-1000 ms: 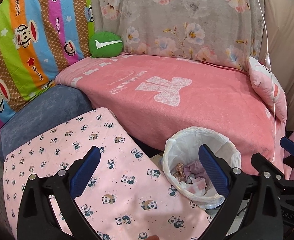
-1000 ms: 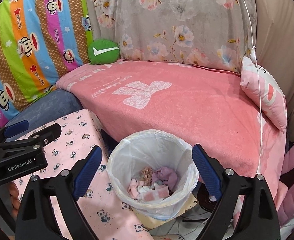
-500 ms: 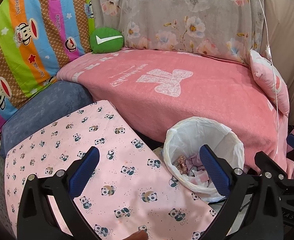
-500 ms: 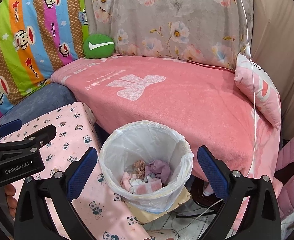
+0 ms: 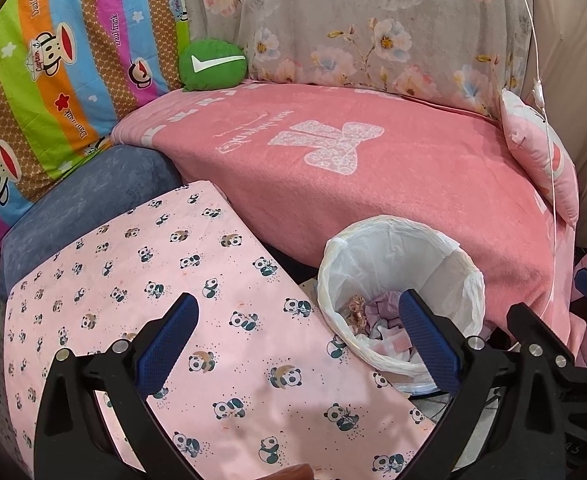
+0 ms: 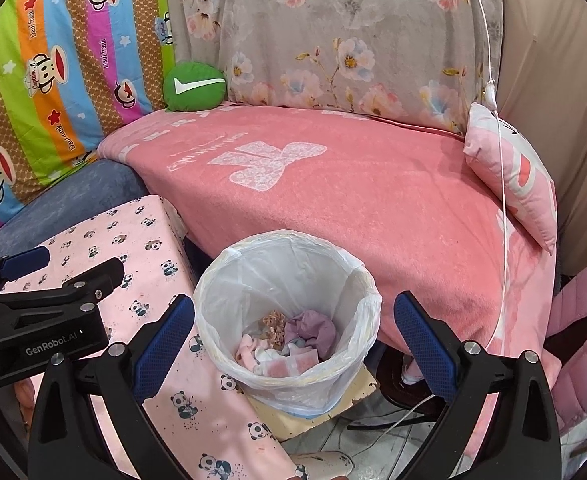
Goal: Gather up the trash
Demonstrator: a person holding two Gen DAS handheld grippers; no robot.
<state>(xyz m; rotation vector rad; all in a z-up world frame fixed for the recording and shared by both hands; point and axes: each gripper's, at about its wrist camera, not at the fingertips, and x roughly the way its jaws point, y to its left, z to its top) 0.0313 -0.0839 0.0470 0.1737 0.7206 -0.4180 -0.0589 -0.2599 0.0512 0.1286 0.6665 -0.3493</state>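
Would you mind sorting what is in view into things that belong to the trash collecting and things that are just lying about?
Belongs to the job:
- lined trash bin
- crumpled scraps inside it
- left gripper and right gripper, both open and empty

Just lying about:
- green cushion
- pink pillow
- panda cloth
- pink blanket

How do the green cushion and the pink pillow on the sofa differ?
The green cushion is small, round and bears a white swoosh; the pink pillow is bigger, rectangular and printed in pale and coral pink. The green cushion sits in the sofa's back left corner; the pink pillow leans at the right end, with a white cord hanging across it. Both rest on the pink blanket.
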